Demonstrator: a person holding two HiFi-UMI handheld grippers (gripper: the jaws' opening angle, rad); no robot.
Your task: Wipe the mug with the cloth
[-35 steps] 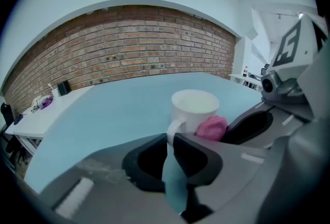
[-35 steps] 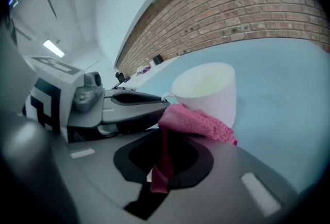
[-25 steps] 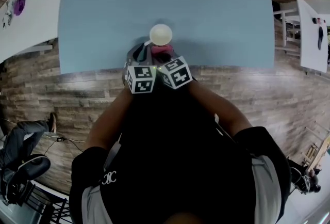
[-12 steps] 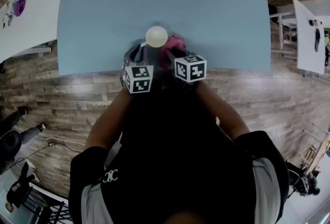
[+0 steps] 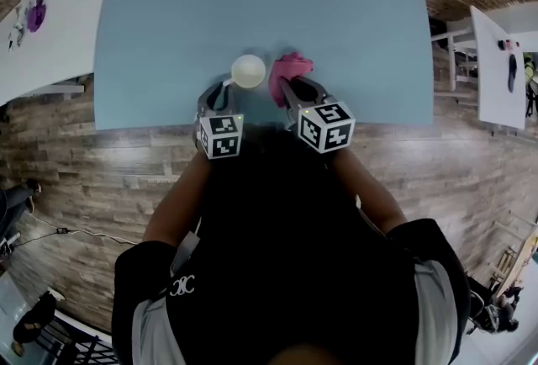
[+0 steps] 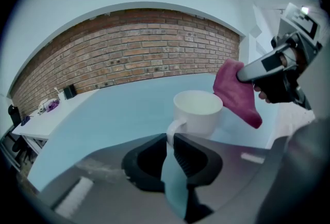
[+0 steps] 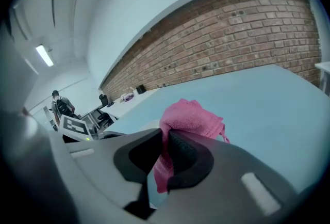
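Note:
A white mug [image 5: 249, 71] [image 6: 198, 112] is held over the near part of the blue table [image 5: 252, 2], its handle [image 6: 170, 130] pinched between the jaws of my left gripper [image 5: 220, 92] [image 6: 170, 141], which is shut on it. My right gripper [image 5: 290, 90] [image 7: 166, 146] is shut on a pink cloth [image 5: 288, 69] [image 7: 188, 121]. In the left gripper view the cloth [image 6: 237, 91] hangs just right of the mug's rim, close to it; whether they touch is unclear.
The blue table's [image 6: 103, 114] near edge runs just in front of both grippers. A white table [image 5: 42, 27] with small dark objects stands at the left, another white table [image 5: 496, 60] at the right. A brick wall [image 6: 129, 52] lies beyond.
Both grippers moved apart: the right one swung right with the cloth, off the mug's side. The mug shifted slightly left and farther over the table.

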